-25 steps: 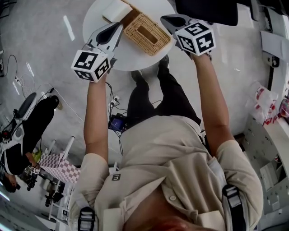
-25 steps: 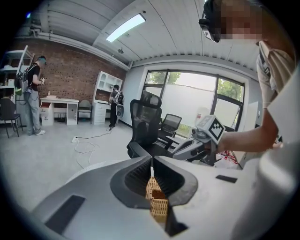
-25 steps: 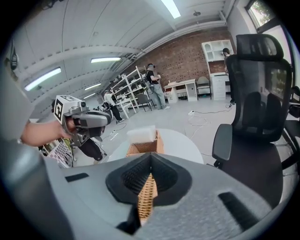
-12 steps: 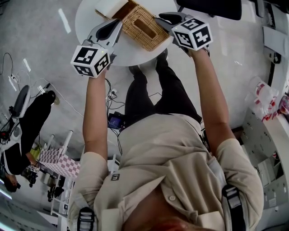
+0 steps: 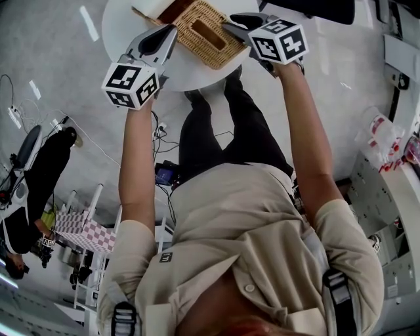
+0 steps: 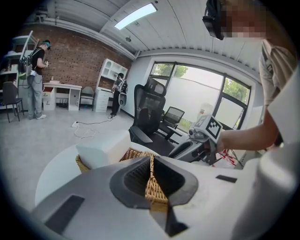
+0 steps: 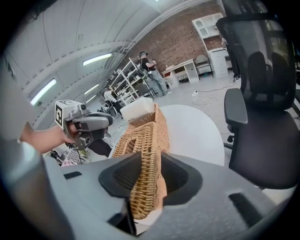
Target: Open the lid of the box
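Note:
A woven wicker box lies on a round white table. A slot shows in its top, and a white block rests at its far end. My left gripper is at the box's left edge. Its jaws are shut, with a thin strip of the wicker box pinched between them. My right gripper is at the box's right side. Its jaws are opening wide, and a corner of the wicker box stands between them without the pads pressing on it. The left gripper shows across the box in the right gripper view.
A black office chair stands close to the table's far side. People stand by desks and shelving at the brick wall. On the floor are a cable, a black bag and a checkered board. White shelves are at the right.
Table, box and both grippers sit higher in the head view. The right gripper has come in closer to the box's right side. The left gripper stays at the box's left edge.

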